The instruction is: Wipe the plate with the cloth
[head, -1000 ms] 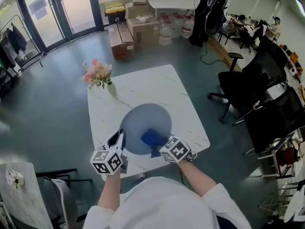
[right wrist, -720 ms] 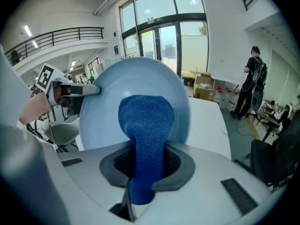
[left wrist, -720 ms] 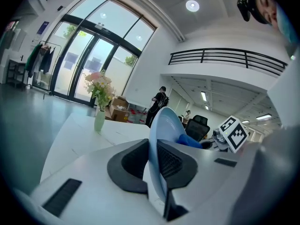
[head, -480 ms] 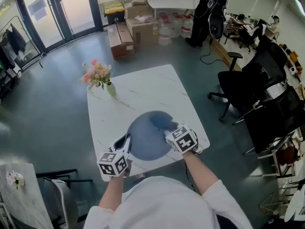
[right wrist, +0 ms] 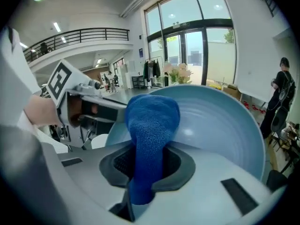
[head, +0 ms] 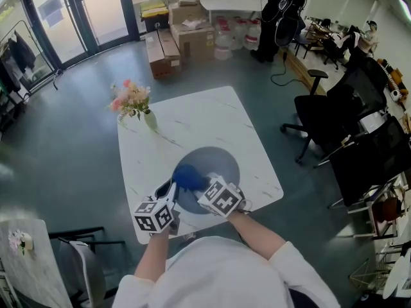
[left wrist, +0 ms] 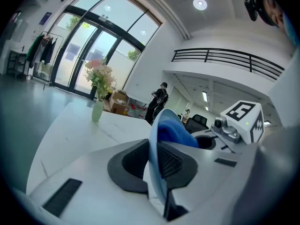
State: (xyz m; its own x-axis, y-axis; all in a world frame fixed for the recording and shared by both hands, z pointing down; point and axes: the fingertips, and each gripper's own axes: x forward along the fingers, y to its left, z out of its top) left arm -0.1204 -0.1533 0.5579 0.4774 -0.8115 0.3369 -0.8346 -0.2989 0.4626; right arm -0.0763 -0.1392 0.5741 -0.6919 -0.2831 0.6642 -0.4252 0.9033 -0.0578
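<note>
The blue plate [head: 221, 162] lay near the front edge of the white table [head: 192, 114], its near-left rim clamped between the jaws of the left gripper [left wrist: 157, 165]. The blue cloth [right wrist: 151, 123], pinched in the right gripper [right wrist: 144, 168], pressed on the plate's left part, close beside that clamped rim. The plate's open face stretched rightward and away, so the next stroke probably needed to sweep that way.

My pale blue round plate [head: 218, 162] sits near the front edge of the white table [head: 192, 117], its near-left rim pinched in my left tool [left wrist: 157, 165]. The dark blue cloth [right wrist: 151, 125], bunched and clamped in my right tool [right wrist: 143, 172], presses on the plate's left inner face.
</note>
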